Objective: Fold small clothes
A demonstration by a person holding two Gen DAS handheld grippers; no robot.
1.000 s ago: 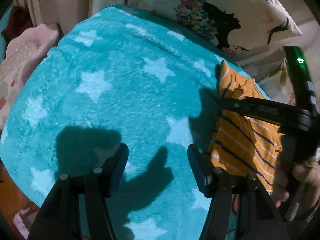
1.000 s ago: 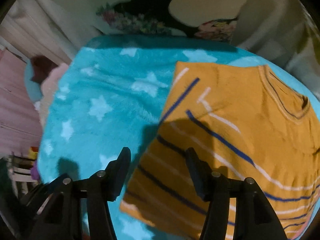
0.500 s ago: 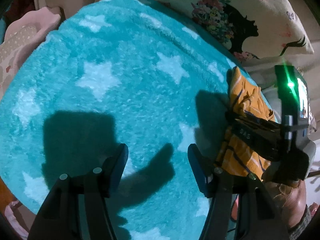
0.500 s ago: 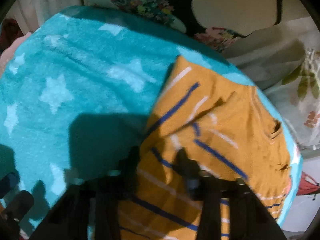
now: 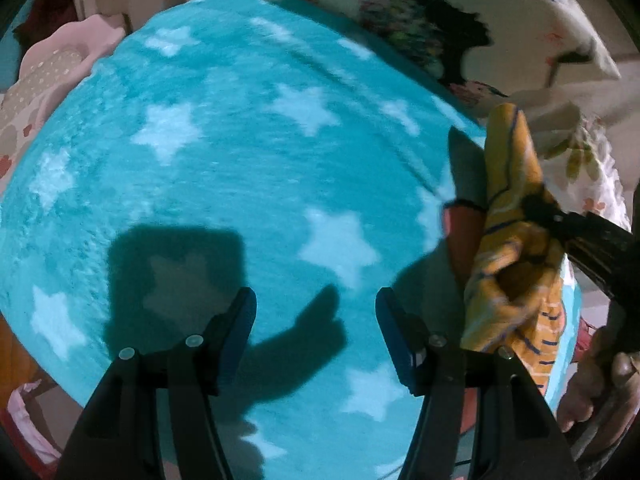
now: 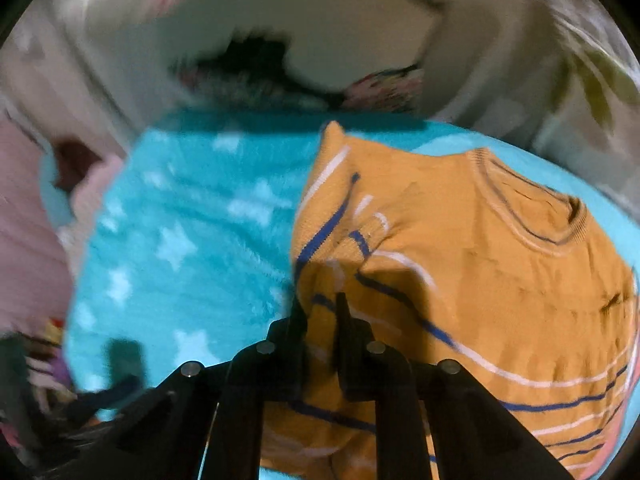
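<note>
An orange shirt with blue and white stripes (image 6: 472, 264) lies on the right part of a teal star-patterned blanket (image 6: 192, 232). My right gripper (image 6: 322, 304) is shut on the shirt's left edge and lifts it. In the left wrist view the shirt (image 5: 512, 248) hangs bunched from the right gripper (image 5: 532, 204) at the right edge of the blanket (image 5: 240, 152). My left gripper (image 5: 316, 320) is open and empty above the blanket, to the left of the shirt.
Floral pillows (image 5: 460, 28) lie behind the blanket. A pink dotted cushion (image 5: 48, 76) sits at the far left. The person's hand (image 5: 600, 384) shows at the right edge.
My right gripper has closed on the shirt's left edge and raised it, so the cloth bunches up. My left gripper has stayed open and moved little.
</note>
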